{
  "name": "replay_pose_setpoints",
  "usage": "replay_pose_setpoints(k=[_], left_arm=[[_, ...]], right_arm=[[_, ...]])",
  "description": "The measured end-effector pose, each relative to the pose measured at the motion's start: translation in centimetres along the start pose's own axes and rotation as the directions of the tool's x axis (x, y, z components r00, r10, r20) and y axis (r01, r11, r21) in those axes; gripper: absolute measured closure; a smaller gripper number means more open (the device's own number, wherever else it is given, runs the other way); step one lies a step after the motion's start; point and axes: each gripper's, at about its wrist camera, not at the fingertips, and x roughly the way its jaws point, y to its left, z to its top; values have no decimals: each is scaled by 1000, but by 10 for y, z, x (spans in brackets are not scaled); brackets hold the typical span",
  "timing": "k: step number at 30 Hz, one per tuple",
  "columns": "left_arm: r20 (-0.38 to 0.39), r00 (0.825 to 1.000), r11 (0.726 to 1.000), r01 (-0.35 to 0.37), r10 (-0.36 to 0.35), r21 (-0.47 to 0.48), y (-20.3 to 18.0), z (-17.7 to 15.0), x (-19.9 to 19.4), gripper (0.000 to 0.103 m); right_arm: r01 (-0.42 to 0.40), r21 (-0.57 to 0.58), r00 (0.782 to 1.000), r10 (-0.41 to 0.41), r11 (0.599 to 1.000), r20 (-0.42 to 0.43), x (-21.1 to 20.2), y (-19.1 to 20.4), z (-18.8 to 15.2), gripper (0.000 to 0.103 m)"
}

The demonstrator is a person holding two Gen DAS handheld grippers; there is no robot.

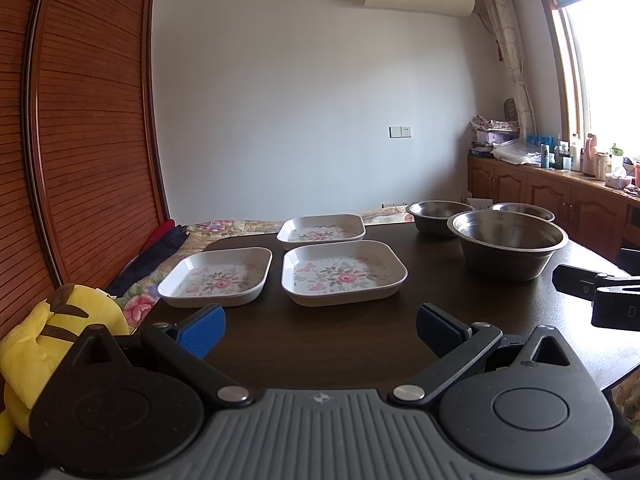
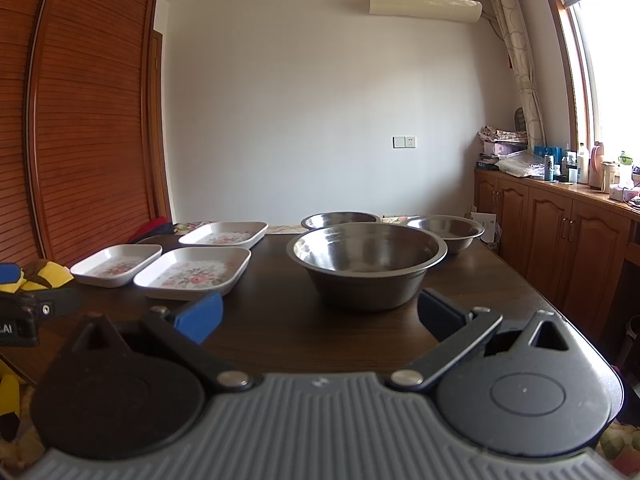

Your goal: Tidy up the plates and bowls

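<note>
The left gripper (image 1: 320, 330) hangs over the near edge of the dark wooden table (image 1: 340, 336) with its blue-padded fingers (image 1: 208, 326) spread wide and nothing between them. From it, three white square plates with flower prints lie ahead: the nearest plate (image 1: 344, 272) at 12 o'clock, just beyond the fingertips and not touching them, the left plate (image 1: 216, 277) at 11 o'clock just beside it, and the far plate (image 1: 322, 231) behind the nearest one, all flat on the table and apart from each other. Three steel bowls stand upright at about 1 to 2 o'clock. The right gripper (image 2: 320, 316) is likewise wide open and holds nothing; the large bowl (image 2: 370, 264) sits at its 12 o'clock, close in front of the open fingers but clear of them, with a second bowl (image 2: 340, 220) behind it and a third bowl (image 2: 446, 232) at 1 o'clock. A yellow plush toy (image 1: 48, 344) lies at the table's left edge.
</note>
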Motion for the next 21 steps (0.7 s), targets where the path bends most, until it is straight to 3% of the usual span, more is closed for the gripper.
replay_pose_setpoints(k=[21], left_arm=[[-4, 1000, 1000, 5, -5, 1, 1, -2, 0, 0]], right_arm=[[10, 3, 1000, -10, 1000, -1, 0, -5, -2, 0]])
